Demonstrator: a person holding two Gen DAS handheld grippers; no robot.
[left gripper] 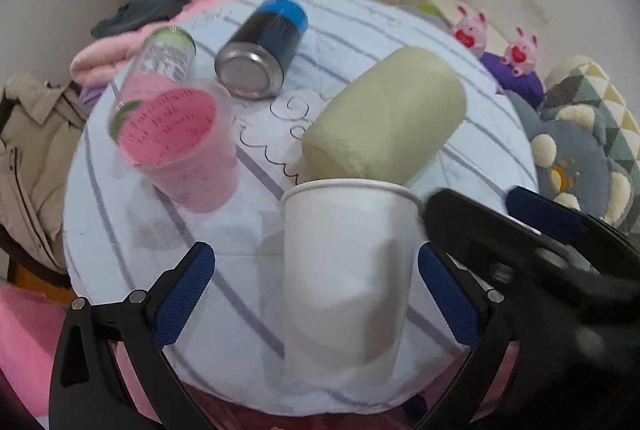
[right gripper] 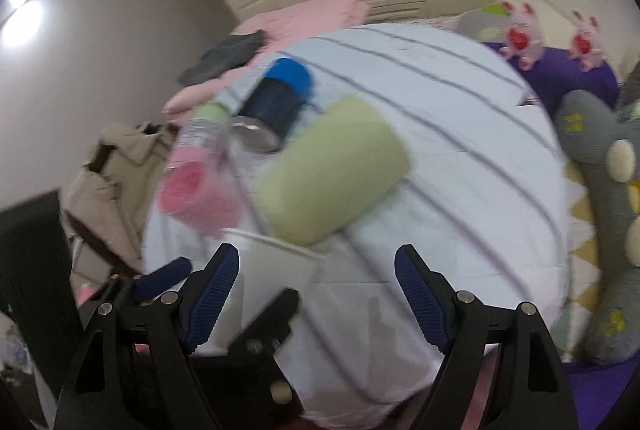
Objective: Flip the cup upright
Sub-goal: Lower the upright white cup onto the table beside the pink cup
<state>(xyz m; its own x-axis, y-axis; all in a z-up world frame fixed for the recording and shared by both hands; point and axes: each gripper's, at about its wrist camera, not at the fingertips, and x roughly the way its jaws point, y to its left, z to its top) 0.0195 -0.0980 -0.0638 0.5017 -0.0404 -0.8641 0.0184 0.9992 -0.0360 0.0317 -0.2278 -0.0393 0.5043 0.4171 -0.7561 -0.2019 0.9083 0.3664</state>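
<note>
In the left wrist view a white paper cup (left gripper: 348,270) is seen low in the centre of the frame, standing with its rolled rim uppermost on the striped round table (left gripper: 472,41). It stands between the blue pads of the left gripper (left gripper: 316,294), whose jaws are spread wide: a clear gap is seen between the left pad and the cup wall, while the right pad lies just beside the wall, and contact there cannot be confirmed. Nothing is held. The right gripper (left gripper: 508,226) is seen at the right edge of that frame, its jaws parted and empty, close to the cup's rim.

In the right wrist view the same cup (right gripper: 276,270) appears lower left of centre, blurred, behind the left pad of the right gripper (right gripper: 316,294), outside its wide, empty jaws.

The cup is judged to be upright already, so the step in hand is taken to be a clean release and withdrawal. The left gripper is best drawn straight back along its own axis, toward the bottom of the frame, so that neither pad drags the light, thin wall sideways. The right gripper is best lifted away from the rim, not swept across it.

The pale green roll (left gripper: 384,121) lies just behind the cup, and a pink cup (left gripper: 180,145) stands at mid left; a forward nudge is to be avoided, since the paper cup could be tipped easily.
</note>
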